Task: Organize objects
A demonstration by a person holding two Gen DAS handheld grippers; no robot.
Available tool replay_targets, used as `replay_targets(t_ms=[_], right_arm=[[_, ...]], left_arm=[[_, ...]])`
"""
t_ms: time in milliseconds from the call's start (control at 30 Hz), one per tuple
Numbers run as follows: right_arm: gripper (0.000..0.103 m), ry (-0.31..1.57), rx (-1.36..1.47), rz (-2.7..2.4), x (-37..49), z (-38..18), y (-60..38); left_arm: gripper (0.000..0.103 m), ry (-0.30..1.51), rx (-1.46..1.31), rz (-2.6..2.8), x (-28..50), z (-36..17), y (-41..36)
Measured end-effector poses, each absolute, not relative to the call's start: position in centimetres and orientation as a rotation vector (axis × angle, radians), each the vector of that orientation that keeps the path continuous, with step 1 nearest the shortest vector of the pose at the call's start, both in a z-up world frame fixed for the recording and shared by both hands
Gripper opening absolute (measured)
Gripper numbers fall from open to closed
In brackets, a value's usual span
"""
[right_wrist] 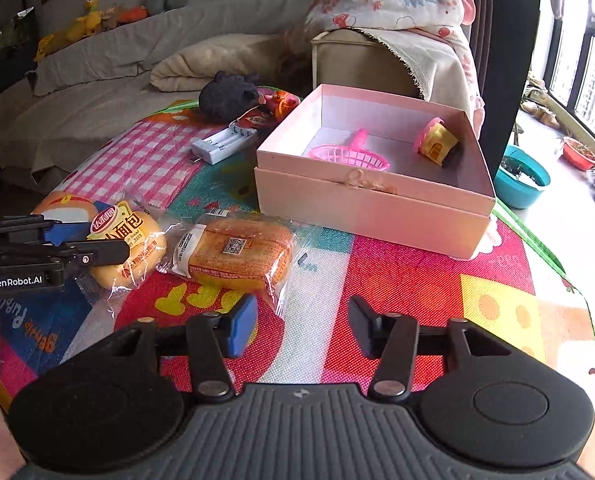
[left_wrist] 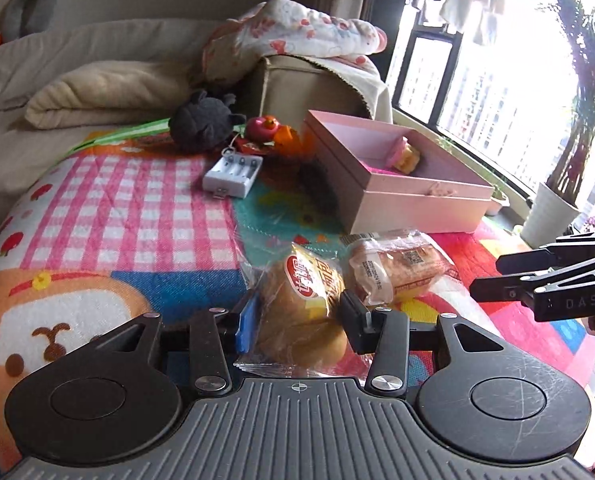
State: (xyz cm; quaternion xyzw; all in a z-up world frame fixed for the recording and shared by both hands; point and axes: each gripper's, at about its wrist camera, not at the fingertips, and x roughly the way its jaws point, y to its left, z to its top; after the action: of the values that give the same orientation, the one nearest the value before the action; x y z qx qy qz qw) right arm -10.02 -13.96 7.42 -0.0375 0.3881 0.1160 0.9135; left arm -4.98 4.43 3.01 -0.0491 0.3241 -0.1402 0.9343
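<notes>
**Gripping a bun, box waiting at right**

Reading "GenRobot.AI" on left gripper (right_wrist: 97, 254), jaws clamped on round bun packet (right_wrist: 127, 240) printed "小面包". Just right, flat bread packet (right_wrist: 237, 258) with QR label, lying on colourful mat (right_wrist: 417, 280). Right gripper (right_wrist: 301, 326) jaws apart, empty. Farther right, pink box (right_wrist: 377, 208) holding pink basket (right_wrist: 351, 156), toy house (right_wrist: 437, 142).

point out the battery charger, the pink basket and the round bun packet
battery charger (right_wrist: 221, 145), right wrist view, white top face
pink basket (right_wrist: 351, 157), right wrist view, mesh bowl
round bun packet (left_wrist: 303, 304), left wrist view, wrapper front
</notes>
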Motion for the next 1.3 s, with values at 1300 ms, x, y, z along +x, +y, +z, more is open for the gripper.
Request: replay_targets(t_ms=[1300], right_arm=[[0.103,0.739,-0.301,0.488,-6.7,6.5,-5.5]], left_arm=[[0.048,0.636,-0.152,-0.176,-4.2,4.6,8.2]])
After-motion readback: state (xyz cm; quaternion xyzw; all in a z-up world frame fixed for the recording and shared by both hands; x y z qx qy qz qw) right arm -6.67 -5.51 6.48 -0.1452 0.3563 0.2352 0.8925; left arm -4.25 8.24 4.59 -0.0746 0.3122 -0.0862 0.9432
